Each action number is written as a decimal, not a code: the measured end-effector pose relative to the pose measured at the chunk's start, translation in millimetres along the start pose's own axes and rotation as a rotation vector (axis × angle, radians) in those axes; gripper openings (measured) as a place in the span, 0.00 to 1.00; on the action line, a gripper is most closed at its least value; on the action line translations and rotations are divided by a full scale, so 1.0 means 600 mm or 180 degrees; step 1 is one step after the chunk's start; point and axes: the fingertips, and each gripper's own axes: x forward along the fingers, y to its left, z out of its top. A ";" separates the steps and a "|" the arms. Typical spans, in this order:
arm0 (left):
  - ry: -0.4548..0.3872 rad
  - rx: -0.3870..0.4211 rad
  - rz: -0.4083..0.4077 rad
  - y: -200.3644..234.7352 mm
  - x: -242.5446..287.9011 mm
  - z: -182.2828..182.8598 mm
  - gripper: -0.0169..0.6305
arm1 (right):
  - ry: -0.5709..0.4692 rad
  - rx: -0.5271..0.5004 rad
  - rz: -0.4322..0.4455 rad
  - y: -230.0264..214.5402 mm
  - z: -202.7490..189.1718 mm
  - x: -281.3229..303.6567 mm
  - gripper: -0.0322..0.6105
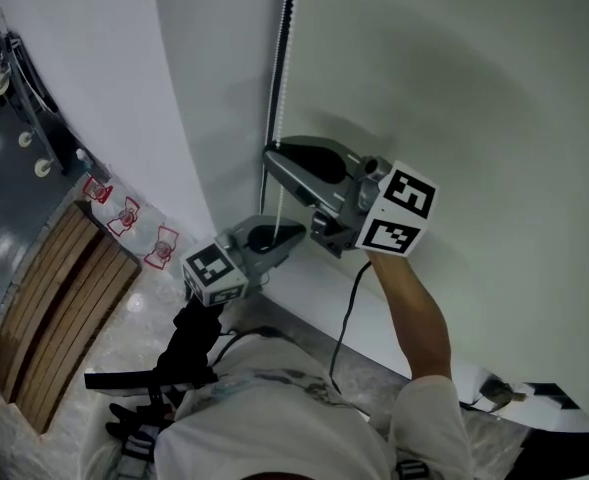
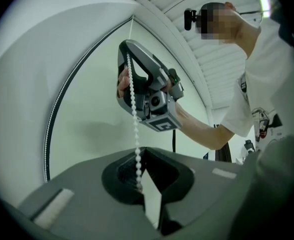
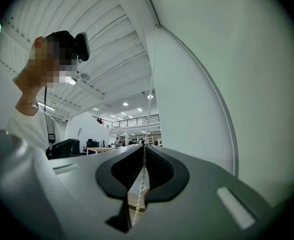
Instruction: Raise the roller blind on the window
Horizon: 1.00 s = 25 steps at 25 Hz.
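Roller blind (image 1: 454, 88), where does it sit?
— It's the pale sheet right behind both claws. It reaches well above the right claw (image 1: 274, 156) and down past the left claw (image 1: 274, 236).

And the cord?
— The white bead chain (image 1: 280, 88) drops from above along the blind's edge, straight into the right claw. From there it runs down to the left claw just beneath.

Right claw's grip?
— Clenched on the bead chain. In its own view the beads run up through the closed jaws.

Left claw?
— Also clenched on the chain. The beads come down from the right claw and stop where its jaws meet.

How do the two stand?
— The right claw is directly above the left, near but apart, and both point at the blind. A bare forearm (image 1: 414, 318) extends back from the right claw, and a black cable (image 1: 346, 313) hangs below it.

Anything else?
— A slatted wooden panel (image 1: 59, 308) lies on the floor, well off to the left claw's left.
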 end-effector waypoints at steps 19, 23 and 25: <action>-0.0055 0.0010 -0.0018 0.001 0.006 0.008 0.02 | -0.0289 -0.0055 -0.0051 -0.036 0.091 -0.002 0.31; -0.0050 -0.0011 -0.0012 0.002 0.009 0.010 0.02 | -0.0386 -0.0302 -0.0054 -0.049 0.178 0.024 0.31; -0.0048 -0.0013 -0.0021 0.004 0.012 0.013 0.02 | -0.0464 -0.0355 -0.0024 -0.055 0.221 0.032 0.31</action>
